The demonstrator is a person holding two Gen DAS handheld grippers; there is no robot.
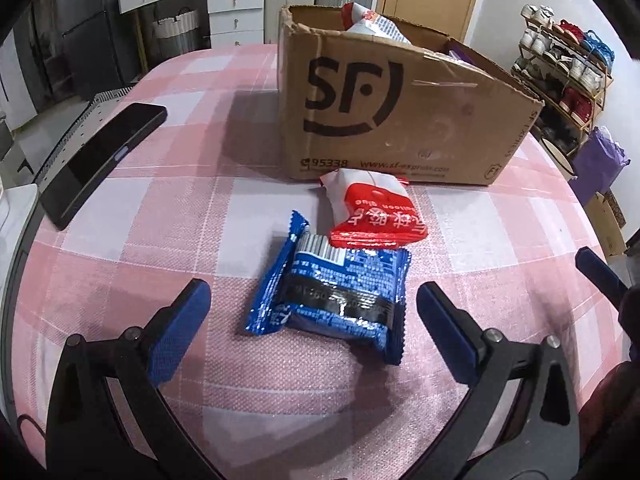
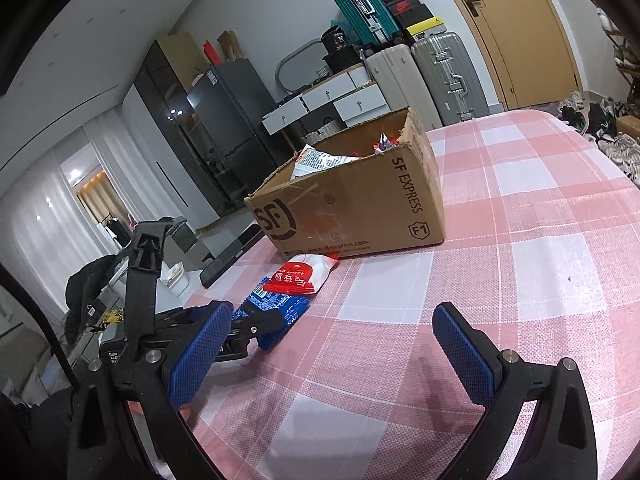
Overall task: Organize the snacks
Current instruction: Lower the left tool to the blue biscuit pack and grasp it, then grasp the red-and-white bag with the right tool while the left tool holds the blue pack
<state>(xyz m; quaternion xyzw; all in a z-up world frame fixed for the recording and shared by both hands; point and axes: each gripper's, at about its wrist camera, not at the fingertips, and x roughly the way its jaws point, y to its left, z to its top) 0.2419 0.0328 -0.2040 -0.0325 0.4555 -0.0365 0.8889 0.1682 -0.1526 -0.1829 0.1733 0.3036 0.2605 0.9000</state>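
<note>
Your left gripper (image 1: 312,304) was spread wide, straddling the blue packet (image 1: 340,292) without touching it. Your right gripper (image 2: 332,340) was also apart, empty, over bare cloth (image 2: 520,280) with open room to its right. Two packets lay loose: the blue one and a red-and-white packet (image 1: 372,208) overlapping its far edge, just before the box (image 1: 400,120). Packets inside the box were mostly hidden, so you couldn't count them. One phone (image 1: 100,156) lay near the left table edge.

A lived-in home: a desk (image 2: 520,240) under pink checked cloth, suitcases (image 2: 444,76) stacked by a wooden door (image 2: 516,32), a loaded shoe rack (image 1: 564,68), a fridge (image 2: 236,120), white drawers (image 1: 236,12)
</note>
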